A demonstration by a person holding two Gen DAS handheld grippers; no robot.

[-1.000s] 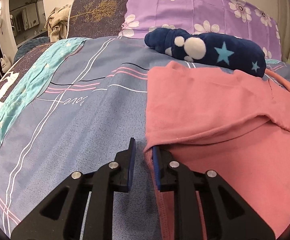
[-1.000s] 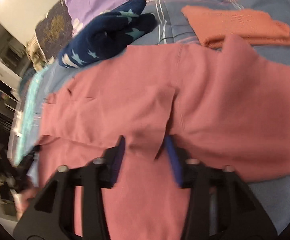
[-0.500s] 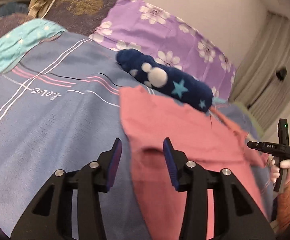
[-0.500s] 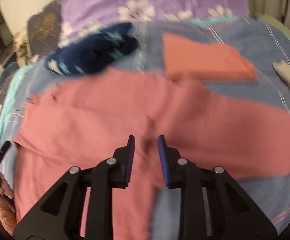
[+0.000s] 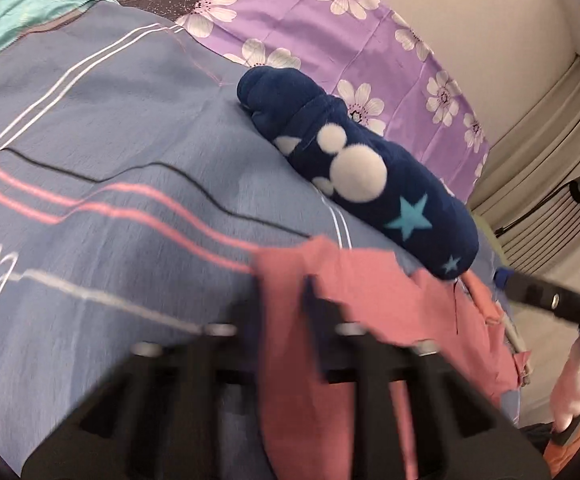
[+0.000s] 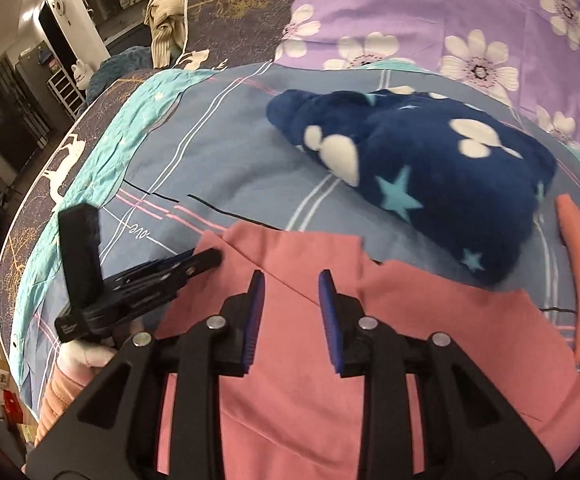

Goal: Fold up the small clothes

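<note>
Pink garment [image 6: 290,360], spread on the bed [image 6: 217,152] for folding. Left hand-held gripper [image 5: 281,304] clenched on its edge to carry the fold. Right hand-held gripper [image 6: 290,312] opening, jaws empty above the cloth.

Left tongs [image 5: 279,300] low in the middle, blurred, clamped on a fold of pink garment [image 5: 390,304] that rises between the fingers and drapes down over them. Rest of the pink cloth spread to the right across the bed [image 5: 109,140], whose cover is blue-grey with pink, white and black stripes. Just beyond the garment, a rolled navy fleece [image 5: 354,168] with white dots and pale blue stars, lying against a purple flowered pillow [image 5: 330,32]. At the right edge, right tongs [image 5: 546,300] reaching in, dark and partly cut off, with a hand [image 5: 574,384] below them; pale curtains behind
</note>
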